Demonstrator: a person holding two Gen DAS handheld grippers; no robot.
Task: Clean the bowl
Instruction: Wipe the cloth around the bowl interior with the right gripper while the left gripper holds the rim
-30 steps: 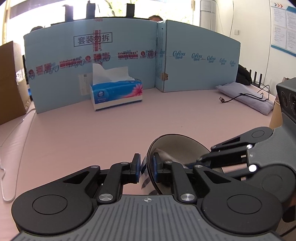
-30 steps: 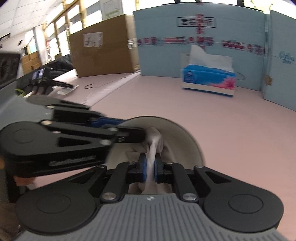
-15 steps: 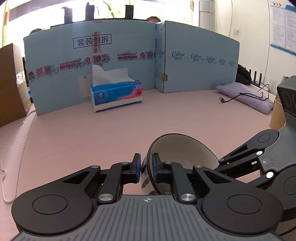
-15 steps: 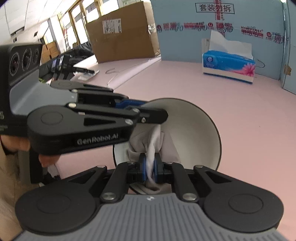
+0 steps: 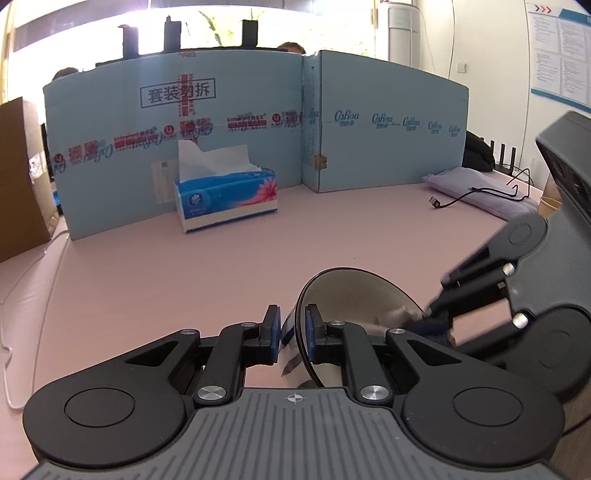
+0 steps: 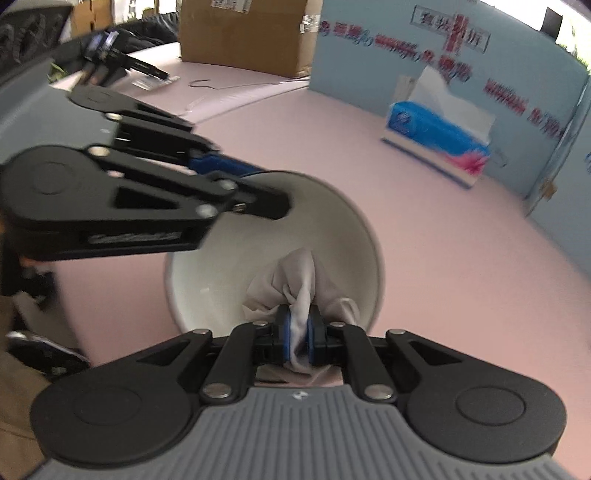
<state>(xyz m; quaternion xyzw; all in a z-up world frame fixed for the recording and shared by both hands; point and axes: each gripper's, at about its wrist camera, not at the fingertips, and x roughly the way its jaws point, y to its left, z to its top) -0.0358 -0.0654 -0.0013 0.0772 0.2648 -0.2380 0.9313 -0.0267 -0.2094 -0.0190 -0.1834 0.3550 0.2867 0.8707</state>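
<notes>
Left hand-held gripper (image 5: 291, 334) pinches the rim of the bowl (image 6: 229, 273), holding it tilted above the pink surface (image 5: 184, 277). Right hand-held gripper (image 6: 300, 341) is clamped on a crumpled white cloth (image 6: 295, 284), which sits inside the bowl against its inner wall. Tissue box (image 5: 226, 201) stands well apart by the blue cardboard screen (image 5: 388, 140).

tissue box (image 5: 226, 200): on pink bench (image 5: 184, 280), before blue cardboard screen (image 5: 388, 129) | black cable (image 5: 476, 194): across lilac cushion (image 5: 480, 188) | brown carton (image 6: 243, 33): far corner
</notes>
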